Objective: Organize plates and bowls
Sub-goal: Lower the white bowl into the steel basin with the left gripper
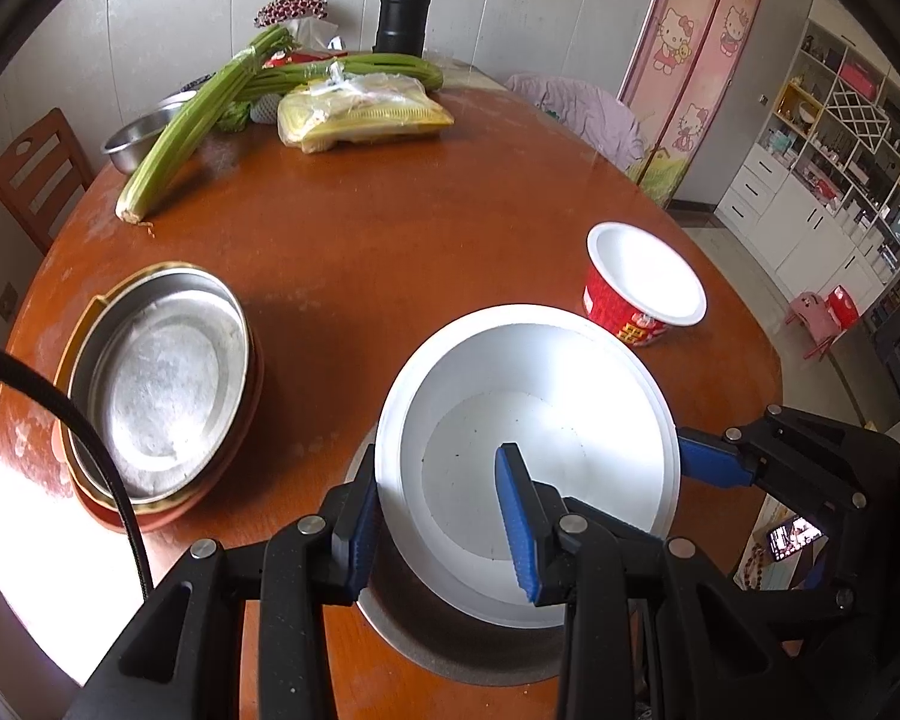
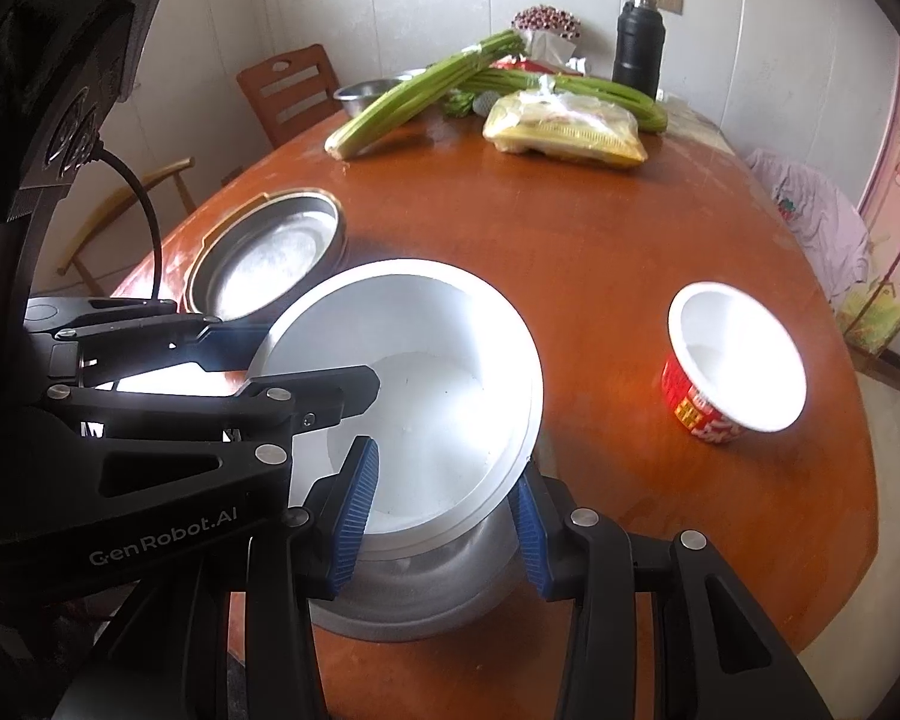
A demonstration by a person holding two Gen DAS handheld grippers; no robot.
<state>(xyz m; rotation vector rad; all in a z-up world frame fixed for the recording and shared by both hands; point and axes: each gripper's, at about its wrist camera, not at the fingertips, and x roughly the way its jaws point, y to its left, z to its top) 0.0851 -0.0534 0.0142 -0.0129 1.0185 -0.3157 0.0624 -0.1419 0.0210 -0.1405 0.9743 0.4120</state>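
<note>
A white bowl (image 1: 546,420) (image 2: 444,396) is held tilted just above a metal plate (image 1: 450,654) (image 2: 414,600) at the table's near edge. My left gripper (image 1: 444,522) straddles the bowl's left rim, one finger inside, one outside, jaws wide. My right gripper (image 2: 444,522) straddles its right rim the same way. A stack of metal dishes (image 1: 162,384) (image 2: 270,252) lies to the left. A red paper bowl (image 1: 642,282) (image 2: 732,366) stands to the right.
At the far side of the round wooden table (image 1: 390,228) lie celery (image 1: 192,114), a yellow bag (image 1: 360,108), a steel basin (image 1: 138,132) and a black flask (image 1: 403,6). A wooden chair (image 1: 36,174) stands at the left. Cabinets stand at the right.
</note>
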